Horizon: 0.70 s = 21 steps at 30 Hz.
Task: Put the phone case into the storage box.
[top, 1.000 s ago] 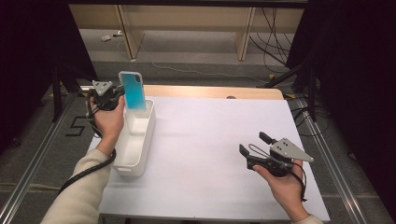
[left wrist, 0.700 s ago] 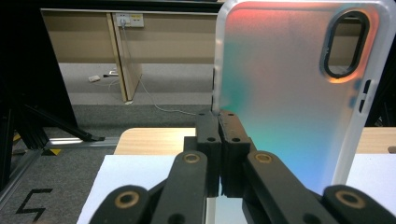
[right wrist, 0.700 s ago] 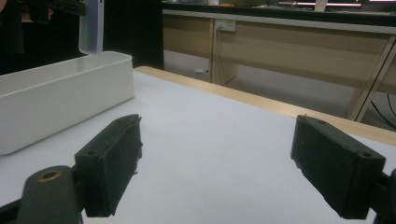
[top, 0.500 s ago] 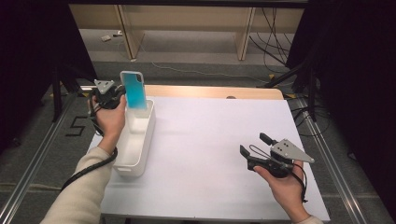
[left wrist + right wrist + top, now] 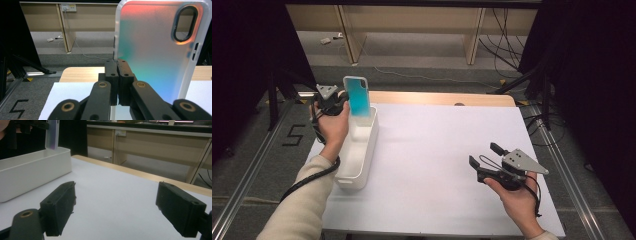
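My left tongs (image 5: 343,103) pinch the edge of a translucent phone case (image 5: 357,96), held upright over the far end of the white bin (image 5: 362,150). My right tongs (image 5: 484,161) rest wide open, empty, near right. I would lower the case straight down before releasing.

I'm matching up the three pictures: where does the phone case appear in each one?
High view: phone case upper left, upright over the white bin's far end.
Left gripper view: right half, edge pinched.
Right gripper view: top left.
Shared landmark: the white bin.
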{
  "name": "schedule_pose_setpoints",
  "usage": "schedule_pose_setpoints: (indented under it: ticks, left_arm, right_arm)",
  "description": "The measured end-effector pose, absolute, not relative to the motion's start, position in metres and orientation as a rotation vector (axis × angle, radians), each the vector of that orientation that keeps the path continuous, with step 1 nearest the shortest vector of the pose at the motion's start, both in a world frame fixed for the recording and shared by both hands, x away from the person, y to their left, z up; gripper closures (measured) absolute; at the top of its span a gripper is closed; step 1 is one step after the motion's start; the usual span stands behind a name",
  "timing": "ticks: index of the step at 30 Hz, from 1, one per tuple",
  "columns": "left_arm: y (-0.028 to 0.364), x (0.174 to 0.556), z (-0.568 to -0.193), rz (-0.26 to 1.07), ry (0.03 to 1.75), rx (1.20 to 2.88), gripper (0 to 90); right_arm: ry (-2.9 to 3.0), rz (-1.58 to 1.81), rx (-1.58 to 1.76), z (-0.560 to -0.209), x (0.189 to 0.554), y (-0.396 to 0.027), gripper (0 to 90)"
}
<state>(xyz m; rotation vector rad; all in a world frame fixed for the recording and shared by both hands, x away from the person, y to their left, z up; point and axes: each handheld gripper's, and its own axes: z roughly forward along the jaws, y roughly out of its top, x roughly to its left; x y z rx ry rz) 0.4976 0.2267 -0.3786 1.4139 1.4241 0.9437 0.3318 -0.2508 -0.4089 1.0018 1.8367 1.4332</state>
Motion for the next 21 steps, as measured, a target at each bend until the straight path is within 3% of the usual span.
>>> schedule_pose_setpoints:
  ticks: [21]
  left_arm:
    - [0.2241, 0.5069, -0.3853, 0.945, 1.441, 1.437, 88.1]
  right_arm:
    - [1.850, 1.437, 1.013, -0.4105, 0.3323, -0.2498, 17.3]
